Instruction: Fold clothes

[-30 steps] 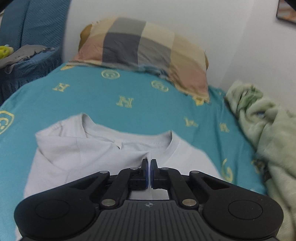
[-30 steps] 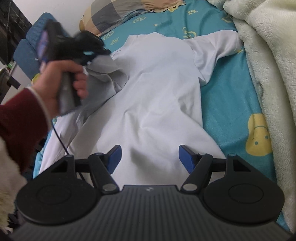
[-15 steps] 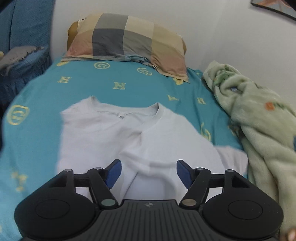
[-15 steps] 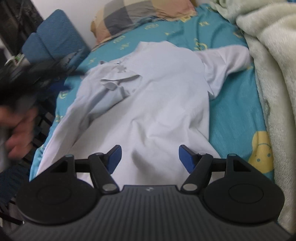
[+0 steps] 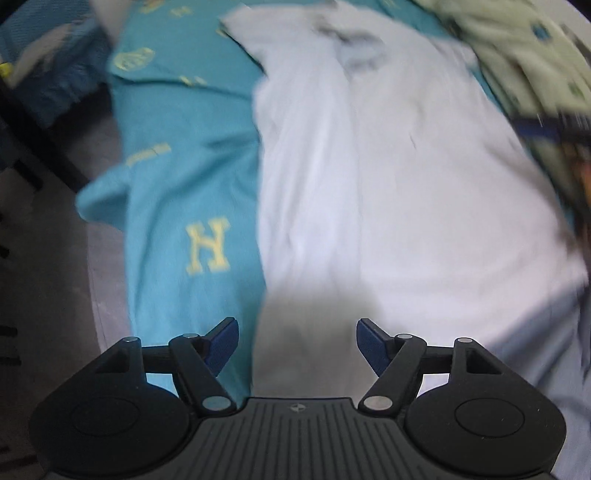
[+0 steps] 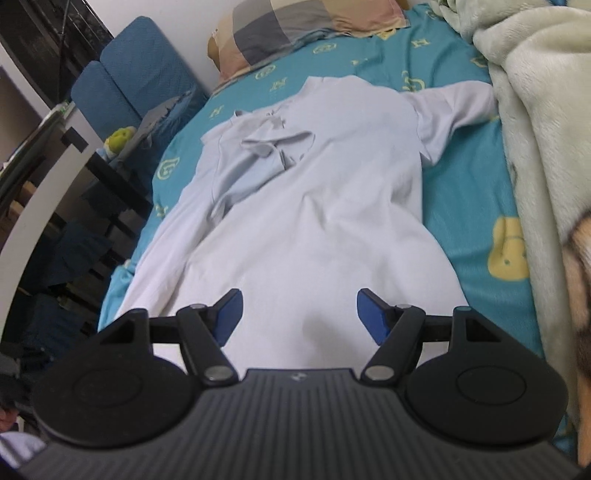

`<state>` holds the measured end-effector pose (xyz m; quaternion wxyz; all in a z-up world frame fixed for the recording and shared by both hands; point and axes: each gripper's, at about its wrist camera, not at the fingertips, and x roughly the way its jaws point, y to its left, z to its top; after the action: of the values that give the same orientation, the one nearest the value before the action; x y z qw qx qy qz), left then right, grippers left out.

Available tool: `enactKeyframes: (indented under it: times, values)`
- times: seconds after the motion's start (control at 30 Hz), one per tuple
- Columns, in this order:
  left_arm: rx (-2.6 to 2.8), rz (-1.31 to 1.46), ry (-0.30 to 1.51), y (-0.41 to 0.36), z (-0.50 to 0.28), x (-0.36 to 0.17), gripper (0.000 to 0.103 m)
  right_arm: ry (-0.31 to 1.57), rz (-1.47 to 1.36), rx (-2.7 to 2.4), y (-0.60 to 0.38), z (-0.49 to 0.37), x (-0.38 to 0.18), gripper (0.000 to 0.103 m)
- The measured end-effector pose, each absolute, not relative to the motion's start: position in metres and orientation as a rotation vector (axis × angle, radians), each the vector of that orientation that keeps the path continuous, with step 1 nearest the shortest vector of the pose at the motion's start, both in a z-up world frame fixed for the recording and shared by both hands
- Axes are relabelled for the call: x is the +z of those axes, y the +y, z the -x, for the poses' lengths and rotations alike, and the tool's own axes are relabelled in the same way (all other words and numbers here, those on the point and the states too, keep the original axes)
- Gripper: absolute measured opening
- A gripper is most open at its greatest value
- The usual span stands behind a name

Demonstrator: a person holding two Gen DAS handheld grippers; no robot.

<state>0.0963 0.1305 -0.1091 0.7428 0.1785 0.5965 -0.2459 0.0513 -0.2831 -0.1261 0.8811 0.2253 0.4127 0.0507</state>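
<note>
A white T-shirt (image 6: 317,192) lies spread on the teal bedsheet (image 6: 476,192), neck toward the pillow. Its left sleeve is folded in over the chest (image 6: 273,147); its right sleeve (image 6: 454,107) lies out toward the blanket. My right gripper (image 6: 297,314) is open and empty above the shirt's lower part. In the blurred left wrist view the T-shirt (image 5: 388,184) fills the middle and right. My left gripper (image 5: 297,347) is open and empty above the shirt's left edge near the hem.
A checked pillow (image 6: 295,26) lies at the head of the bed. A pale green fleece blanket (image 6: 535,110) is heaped along the right side. A blue chair (image 6: 136,81) and dark furniture stand left of the bed. The bed's left edge (image 5: 110,206) drops to the floor.
My left gripper let go of the folded-in sleeve, opened, and swung back down to the shirt's lower left edge. My right gripper stayed open and rose slightly.
</note>
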Motion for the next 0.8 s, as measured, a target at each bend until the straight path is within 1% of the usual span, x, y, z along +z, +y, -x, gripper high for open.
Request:
enactKeyframes:
  times: [0.07, 0.1, 0.13, 0.17, 0.2, 0.23, 0.4, 0.6, 0.67, 0.73, 0.8]
  values:
    - [-0.555, -0.438, 1.343, 0.132, -0.092, -0.115, 0.063, 0.873, -0.451, 0.102, -0.282, -0.049, -0.126, 0.07]
    - [-0.549, -0.453, 1.359, 0.133, -0.092, -0.117, 0.052, 0.874, -0.444, 0.095, -0.282, -0.049, -0.126, 0.07]
    - [-0.537, -0.451, 1.378, 0.136, -0.09, -0.12, 0.036, 0.874, -0.438, 0.087, -0.282, -0.049, -0.126, 0.07]
    - [-0.533, -0.448, 1.396, 0.138, -0.087, -0.123, 0.024, 0.876, -0.432, 0.079, -0.282, -0.049, -0.126, 0.07]
    - [-0.536, -0.468, 1.399, 0.135, -0.083, -0.12, 0.005, 0.877, -0.427, 0.071, -0.283, -0.049, -0.126, 0.07]
    - [-0.54, -0.491, 1.399, 0.13, -0.078, -0.116, 0.004, 0.881, -0.424, 0.064, -0.283, -0.049, -0.127, 0.07]
    - [-0.524, -0.359, 1.344, 0.1, -0.067, -0.061, 0.002, 0.886, -0.439, 0.063, -0.288, -0.048, -0.128, 0.07]
    - [-0.514, -0.069, 1.33, 0.047, -0.055, -0.004, 0.003, 0.883, -0.451, 0.074, -0.289, -0.047, -0.127, 0.07]
    - [-0.502, -0.05, 1.327, 0.026, -0.046, -0.01, 0.004, 0.885, -0.458, 0.075, -0.29, -0.046, -0.127, 0.07]
    - [-0.503, -0.08, 1.338, 0.004, -0.036, -0.029, 0.005, 0.885, -0.465, 0.075, -0.292, -0.044, -0.126, 0.07]
    - [-0.504, -0.115, 1.365, -0.008, -0.032, -0.06, 0.009, 0.885, -0.467, 0.075, -0.293, -0.041, -0.125, 0.07]
